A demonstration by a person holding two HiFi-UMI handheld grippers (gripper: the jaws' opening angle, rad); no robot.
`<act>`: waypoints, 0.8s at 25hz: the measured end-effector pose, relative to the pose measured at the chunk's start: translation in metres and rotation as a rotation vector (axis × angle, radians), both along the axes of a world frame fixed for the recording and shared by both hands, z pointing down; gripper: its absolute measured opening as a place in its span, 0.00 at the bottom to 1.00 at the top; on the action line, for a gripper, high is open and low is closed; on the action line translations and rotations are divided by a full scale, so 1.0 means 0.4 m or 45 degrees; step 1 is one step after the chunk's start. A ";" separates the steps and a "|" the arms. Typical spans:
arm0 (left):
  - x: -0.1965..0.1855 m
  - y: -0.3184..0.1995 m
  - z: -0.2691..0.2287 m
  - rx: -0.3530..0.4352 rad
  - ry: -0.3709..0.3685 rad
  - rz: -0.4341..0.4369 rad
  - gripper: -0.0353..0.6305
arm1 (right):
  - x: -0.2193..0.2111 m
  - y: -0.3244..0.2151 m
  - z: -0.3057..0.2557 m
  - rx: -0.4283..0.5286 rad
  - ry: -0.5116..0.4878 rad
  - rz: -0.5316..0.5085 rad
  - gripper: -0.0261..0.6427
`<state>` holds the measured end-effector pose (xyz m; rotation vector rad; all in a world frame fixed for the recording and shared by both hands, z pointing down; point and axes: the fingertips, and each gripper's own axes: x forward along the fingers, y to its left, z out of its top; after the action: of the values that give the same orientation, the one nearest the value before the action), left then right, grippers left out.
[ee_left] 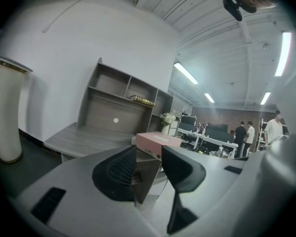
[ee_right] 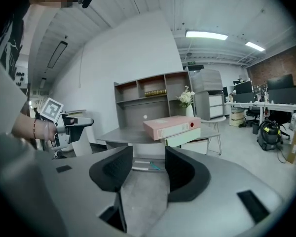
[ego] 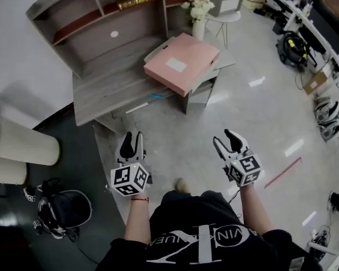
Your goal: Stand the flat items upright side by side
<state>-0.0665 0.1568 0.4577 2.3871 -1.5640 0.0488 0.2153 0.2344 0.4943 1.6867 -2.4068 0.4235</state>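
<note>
A pink binder (ego: 181,64) lies flat on top of a pale one (ego: 226,61) at the right end of a grey desk (ego: 110,92). In the right gripper view the pink binder (ee_right: 172,126) rests on a light green binder (ee_right: 183,138); the left gripper view shows the pink binder (ee_left: 158,141) just beyond its jaws. My left gripper (ego: 130,137) and right gripper (ego: 224,136) are held side by side above the floor, well short of the desk. Both are open with nothing between the jaws, as the left (ee_left: 149,152) and right (ee_right: 148,154) gripper views show. My left gripper (ee_right: 76,124) also appears in the right gripper view.
A shelf hutch (ego: 101,16) stands on the desk's back. A vase of flowers (ego: 198,10) and a white stool (ego: 223,18) are behind the binders. A ribbed white cylinder (ego: 22,143) and a dark bag (ego: 62,208) stand at left. People (ee_left: 244,132) are far off.
</note>
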 end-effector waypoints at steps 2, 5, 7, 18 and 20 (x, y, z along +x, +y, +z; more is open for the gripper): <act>0.020 -0.015 0.018 -0.033 0.009 0.019 0.27 | -0.009 -0.011 0.022 -0.020 0.016 -0.037 0.36; 0.047 -0.033 0.041 -0.077 0.020 0.047 0.27 | -0.001 -0.029 0.041 -0.037 0.043 -0.052 0.36; 0.059 -0.053 0.051 -0.102 0.028 0.061 0.27 | 0.012 -0.052 0.047 -0.043 0.037 -0.037 0.36; 0.134 -0.221 0.077 -0.182 0.063 0.072 0.27 | 0.018 -0.279 0.060 -0.037 0.060 -0.156 0.37; 0.155 -0.268 0.080 -0.204 0.077 0.075 0.27 | 0.022 -0.332 0.054 -0.034 0.079 -0.189 0.37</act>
<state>-0.0045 0.0495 0.4896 2.2879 -1.4078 0.1092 0.2240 0.1016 0.5159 1.4760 -2.4488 0.3732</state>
